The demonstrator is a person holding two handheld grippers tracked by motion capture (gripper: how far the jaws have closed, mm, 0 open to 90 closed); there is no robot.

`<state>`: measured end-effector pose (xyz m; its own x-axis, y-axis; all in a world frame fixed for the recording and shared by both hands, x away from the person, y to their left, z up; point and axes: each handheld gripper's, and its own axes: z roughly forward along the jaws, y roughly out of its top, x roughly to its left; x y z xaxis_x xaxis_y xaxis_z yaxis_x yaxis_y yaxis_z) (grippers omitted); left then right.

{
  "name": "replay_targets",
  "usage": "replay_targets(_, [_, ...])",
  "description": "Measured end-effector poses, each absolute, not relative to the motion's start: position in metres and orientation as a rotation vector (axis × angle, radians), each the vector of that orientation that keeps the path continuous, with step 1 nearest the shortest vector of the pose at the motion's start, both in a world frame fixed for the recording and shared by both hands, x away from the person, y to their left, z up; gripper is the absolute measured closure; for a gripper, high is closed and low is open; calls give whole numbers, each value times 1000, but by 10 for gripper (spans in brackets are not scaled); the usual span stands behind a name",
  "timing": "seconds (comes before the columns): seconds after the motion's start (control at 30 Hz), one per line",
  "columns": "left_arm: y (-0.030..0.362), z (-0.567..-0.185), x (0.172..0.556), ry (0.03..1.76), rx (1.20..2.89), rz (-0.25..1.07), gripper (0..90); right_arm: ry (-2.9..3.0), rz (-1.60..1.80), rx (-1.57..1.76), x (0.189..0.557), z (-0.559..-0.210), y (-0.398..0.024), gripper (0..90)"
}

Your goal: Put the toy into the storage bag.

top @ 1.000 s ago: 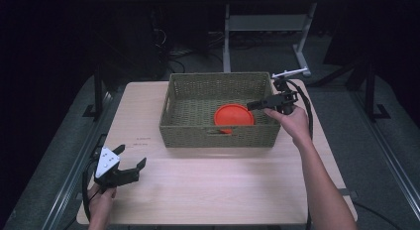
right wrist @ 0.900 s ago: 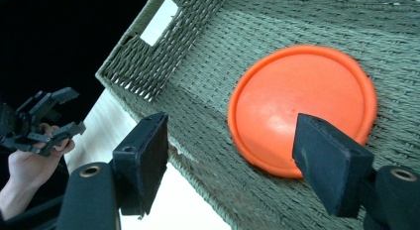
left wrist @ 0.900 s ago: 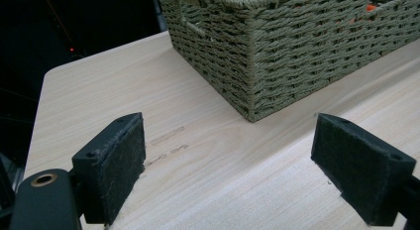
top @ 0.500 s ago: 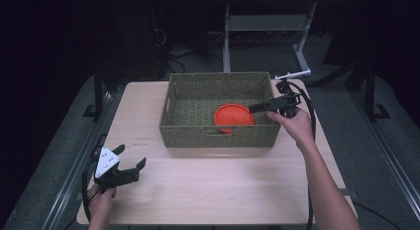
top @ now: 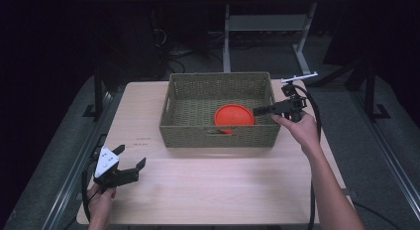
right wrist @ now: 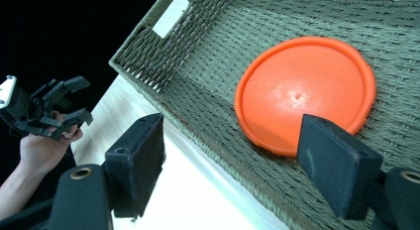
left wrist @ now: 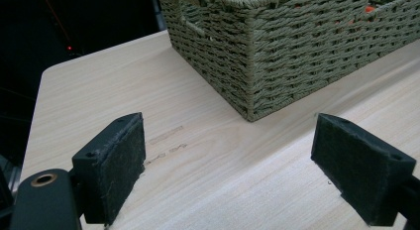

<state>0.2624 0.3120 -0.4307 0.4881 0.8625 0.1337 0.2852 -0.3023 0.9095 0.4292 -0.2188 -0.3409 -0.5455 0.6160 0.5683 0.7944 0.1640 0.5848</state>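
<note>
High view: a woven basket stands at the far middle of the worktop. An orange disc lies flat on its floor, toward the right and near wall. The right gripper reaches in level over the basket's right rim, its tips just beside the disc's right edge. Its jaws have just been opening and now stand spread with nothing between them, so it looks as though the disc has been let go there. The left gripper waits at the near left corner, well apart from the basket, likely kept out of the way.

Left gripper view: its two black pads stand wide apart over bare worktop. They hold nothing, and the basket's corner is ahead.

Right gripper view: the disc rests on the weave inside the basket. One pad is in front of its near edge. The other pad is outside the rim, above the worktop. The spread jaws straddle the wall and press on nothing. Farther off, the left gripper sits open in its hand.
</note>
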Motion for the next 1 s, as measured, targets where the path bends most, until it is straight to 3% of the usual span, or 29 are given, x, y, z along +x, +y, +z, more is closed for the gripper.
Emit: replay_targets(1.0, [311,-430,262,963,1841,800,130,-2265,-1355,-1303,400,-343,-215,251])
